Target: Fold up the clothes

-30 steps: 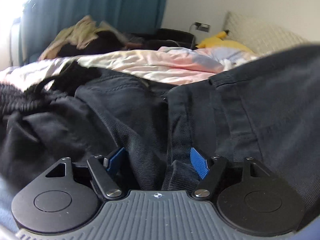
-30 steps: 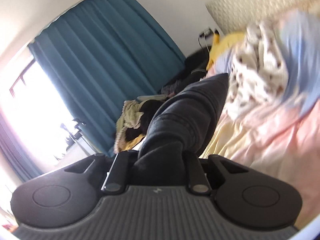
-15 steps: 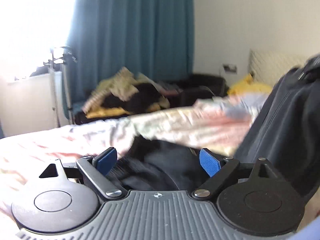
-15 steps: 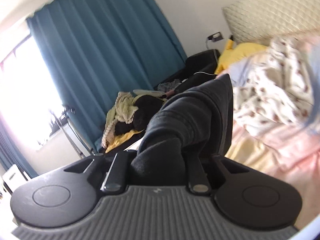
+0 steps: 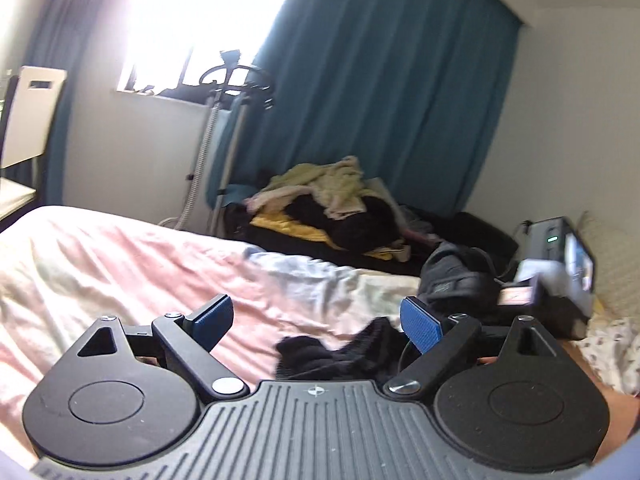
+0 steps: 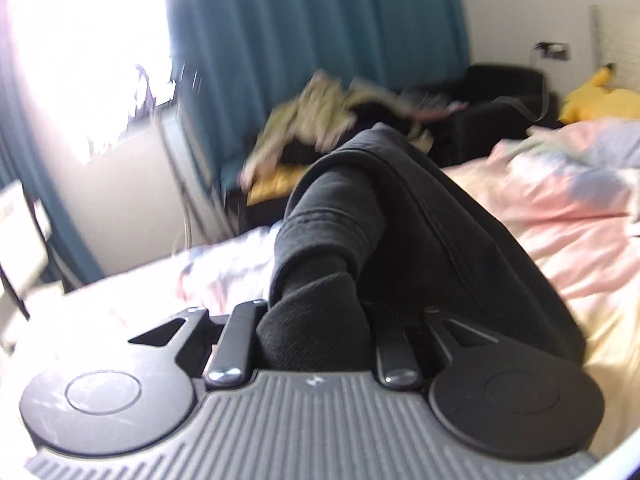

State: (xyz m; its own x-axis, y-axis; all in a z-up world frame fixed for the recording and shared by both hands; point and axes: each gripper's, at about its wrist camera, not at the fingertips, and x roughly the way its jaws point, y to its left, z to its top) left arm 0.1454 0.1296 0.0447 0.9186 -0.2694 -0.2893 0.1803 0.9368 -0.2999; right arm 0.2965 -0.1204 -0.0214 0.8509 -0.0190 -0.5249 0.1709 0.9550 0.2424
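Black trousers gripped over the bed

The right gripper (image 6: 316, 312) clenches the black trousers (image 6: 404, 216); the left gripper (image 5: 316, 320) gapes released above the pink duvet (image 5: 120, 264).

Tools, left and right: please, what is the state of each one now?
Left tool: open, holding nothing; its blue pads are wide apart.
Right tool: shut on the dark garment.
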